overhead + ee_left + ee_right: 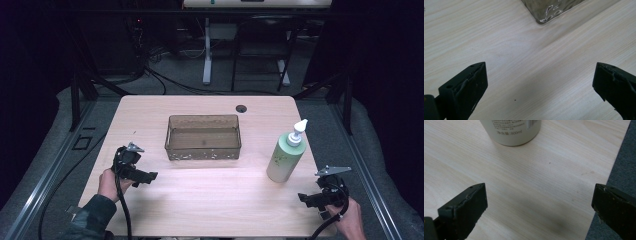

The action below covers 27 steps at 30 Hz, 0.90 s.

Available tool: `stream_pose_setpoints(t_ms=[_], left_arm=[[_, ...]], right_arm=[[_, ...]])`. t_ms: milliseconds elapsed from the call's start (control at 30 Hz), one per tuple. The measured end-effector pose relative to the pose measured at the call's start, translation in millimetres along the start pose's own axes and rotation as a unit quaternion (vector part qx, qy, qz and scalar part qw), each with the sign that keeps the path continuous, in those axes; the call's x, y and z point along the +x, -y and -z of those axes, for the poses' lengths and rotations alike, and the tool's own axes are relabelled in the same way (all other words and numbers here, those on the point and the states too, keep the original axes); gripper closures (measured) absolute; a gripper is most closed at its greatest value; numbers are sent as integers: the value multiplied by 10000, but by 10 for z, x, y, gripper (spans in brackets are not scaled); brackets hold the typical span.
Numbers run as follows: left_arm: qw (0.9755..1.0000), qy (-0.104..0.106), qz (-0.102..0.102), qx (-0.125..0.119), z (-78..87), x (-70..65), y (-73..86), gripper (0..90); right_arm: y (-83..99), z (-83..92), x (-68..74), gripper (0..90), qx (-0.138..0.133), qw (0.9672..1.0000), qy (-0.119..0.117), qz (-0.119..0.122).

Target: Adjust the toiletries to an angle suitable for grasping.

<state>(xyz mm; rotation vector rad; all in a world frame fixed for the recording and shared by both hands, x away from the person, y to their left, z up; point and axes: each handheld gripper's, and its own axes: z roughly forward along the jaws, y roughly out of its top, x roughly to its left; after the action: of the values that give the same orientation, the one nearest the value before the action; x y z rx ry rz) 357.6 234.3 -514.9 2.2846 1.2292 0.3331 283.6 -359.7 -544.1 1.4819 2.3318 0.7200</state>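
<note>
A clear brownish plastic bin (203, 137) sits in the middle of the wooden table (200, 200); its corner (549, 12) appears at the top of the left gripper view. A pale green pump bottle (286, 155) with a white nozzle stands upright at the right; its base (511, 132) is just ahead in the right gripper view. My left gripper (148, 178) rests low at the table's left, open, jaws wide apart with bare wood between them. My right gripper (306, 199) is near the front right corner, below the bottle, open and holding nothing.
A small round cable hole (241, 108) lies near the table's far edge. The table's right edge (609, 177) runs close beside my right gripper, with grey floor beyond. Desk legs and cables (207, 60) stand on the floor behind the table.
</note>
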Motion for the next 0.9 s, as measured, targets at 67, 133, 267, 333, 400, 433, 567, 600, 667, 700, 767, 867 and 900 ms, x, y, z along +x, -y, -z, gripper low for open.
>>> stream_pose_setpoints(t_ms=[67,133,267,333,400,433,567,600,667,700,767,867,900], left_arm=[[10000,1,-5,25,-5,6,-9,0],[10000,7,-5,27,-6,7,-12,0],[10000,4,6,39,0,12,8,0],[10000,17,11,41,4,18,14,0],[10000,18,42,33,9,22,19,0],[10000,40,30,-2,16,21,12,0],[10000,67,35,-12,6,6,1,0],[10000,68,19,18,-3,-1,-2,0],[10000,91,16,19,-8,1,-2,0],[10000,88,25,33,-10,0,-3,0],[10000,97,18,14,-7,-3,-10,0],[9999,105,4,4,-3,-5,-12,0],[9999,118,4,-9,1,-11,-15,0]], right_arm=[[-11,5,18,0,-49,9999,-56,77],[-18,12,24,0,-65,9999,-85,87],[-81,65,42,0,-240,9995,-134,137],[-95,74,48,0,-289,9993,-192,141],[-126,92,62,0,-337,9990,-224,175],[-158,117,73,0,-434,9984,-294,196],[-204,150,95,0,-531,9979,-306,225],[-243,174,127,0,-569,9977,-261,266],[-285,203,143,0,-640,9971,-278,317],[-285,203,143,0,-640,9971,-278,317],[-353,256,175,0,-774,9958,-307,369],[-424,305,208,0,-918,9943,-354,411],[-451,323,217,0,-979,9936,-362,428]])
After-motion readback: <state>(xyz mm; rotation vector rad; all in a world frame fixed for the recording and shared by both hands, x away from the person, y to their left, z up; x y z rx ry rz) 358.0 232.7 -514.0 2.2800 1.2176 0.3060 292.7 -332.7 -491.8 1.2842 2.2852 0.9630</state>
